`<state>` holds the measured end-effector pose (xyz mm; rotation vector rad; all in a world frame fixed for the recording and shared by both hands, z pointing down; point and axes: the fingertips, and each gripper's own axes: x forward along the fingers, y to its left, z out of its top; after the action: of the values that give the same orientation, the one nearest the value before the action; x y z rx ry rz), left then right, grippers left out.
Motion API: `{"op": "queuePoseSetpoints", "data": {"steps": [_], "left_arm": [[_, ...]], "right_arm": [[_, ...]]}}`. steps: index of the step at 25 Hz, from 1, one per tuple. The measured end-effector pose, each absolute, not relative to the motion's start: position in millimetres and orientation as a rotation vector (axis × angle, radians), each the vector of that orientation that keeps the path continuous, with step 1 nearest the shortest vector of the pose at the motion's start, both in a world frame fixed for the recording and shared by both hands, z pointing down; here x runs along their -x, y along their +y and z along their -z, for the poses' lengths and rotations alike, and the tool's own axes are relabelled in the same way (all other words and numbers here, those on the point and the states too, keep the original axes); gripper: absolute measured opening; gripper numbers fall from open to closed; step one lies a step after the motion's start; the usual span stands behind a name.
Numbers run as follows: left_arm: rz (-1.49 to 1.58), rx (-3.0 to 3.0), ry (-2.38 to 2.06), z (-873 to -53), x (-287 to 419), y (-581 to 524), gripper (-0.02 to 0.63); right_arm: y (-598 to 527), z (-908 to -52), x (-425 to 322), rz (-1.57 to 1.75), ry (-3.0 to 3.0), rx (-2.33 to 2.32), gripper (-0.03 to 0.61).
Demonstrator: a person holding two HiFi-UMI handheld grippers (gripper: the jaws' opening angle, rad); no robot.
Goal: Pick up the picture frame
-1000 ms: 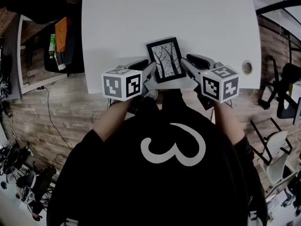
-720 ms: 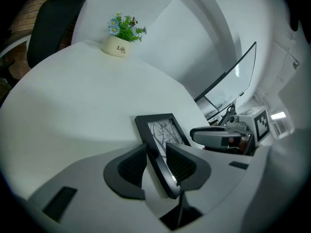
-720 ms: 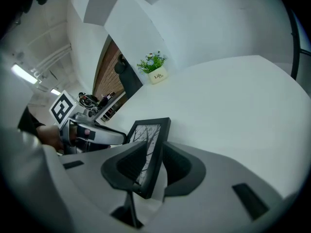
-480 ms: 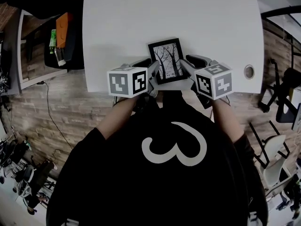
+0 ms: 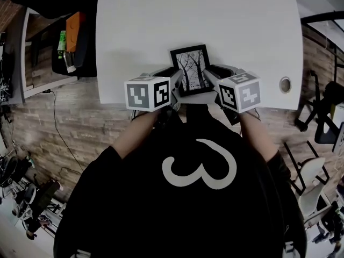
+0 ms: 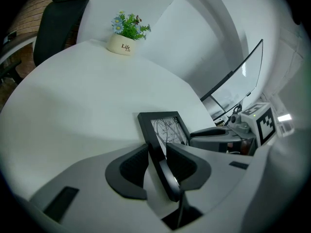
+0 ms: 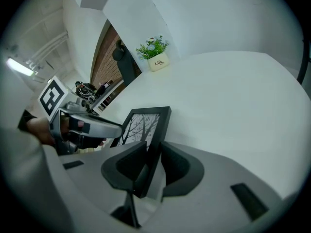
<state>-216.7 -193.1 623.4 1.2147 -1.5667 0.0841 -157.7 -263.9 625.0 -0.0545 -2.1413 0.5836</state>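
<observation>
Both picture frame (image 5: 190,67) sides sit between left gripper (image 5: 173,82), right gripper (image 5: 211,78) fingers, unclamped.

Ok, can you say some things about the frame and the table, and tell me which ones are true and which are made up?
1. The frame lies on the white table. True.
2. The frame's border is white. False: it is black.
3. The picture in it shows bare trees. True.
4. The flowerpot stands right beside the frame. False: it stands at the table's far side, well apart from the frame.
5. Only one gripper is at the frame. False: the left gripper has the frame's left edge between its jaws, and the right gripper has the right edge.
</observation>
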Motion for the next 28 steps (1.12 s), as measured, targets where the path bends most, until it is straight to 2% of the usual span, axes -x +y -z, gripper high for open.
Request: {"op": "queuePoseSetpoints", "data": {"steps": [19,28], "left_arm": [[-0.145,-1.156,-1.648,-627.0,215.6,-193.3,0.112],[-0.082,-1.150,-1.661,-626.6,215.6,-189.6,0.107]], "right_arm": [[-266.5,-627.1,157.6,-0.601,-2.124,0.092,0.103],[-264.8,-626.6,159.8,-0.553,-2.130,0.105,0.101]]}}
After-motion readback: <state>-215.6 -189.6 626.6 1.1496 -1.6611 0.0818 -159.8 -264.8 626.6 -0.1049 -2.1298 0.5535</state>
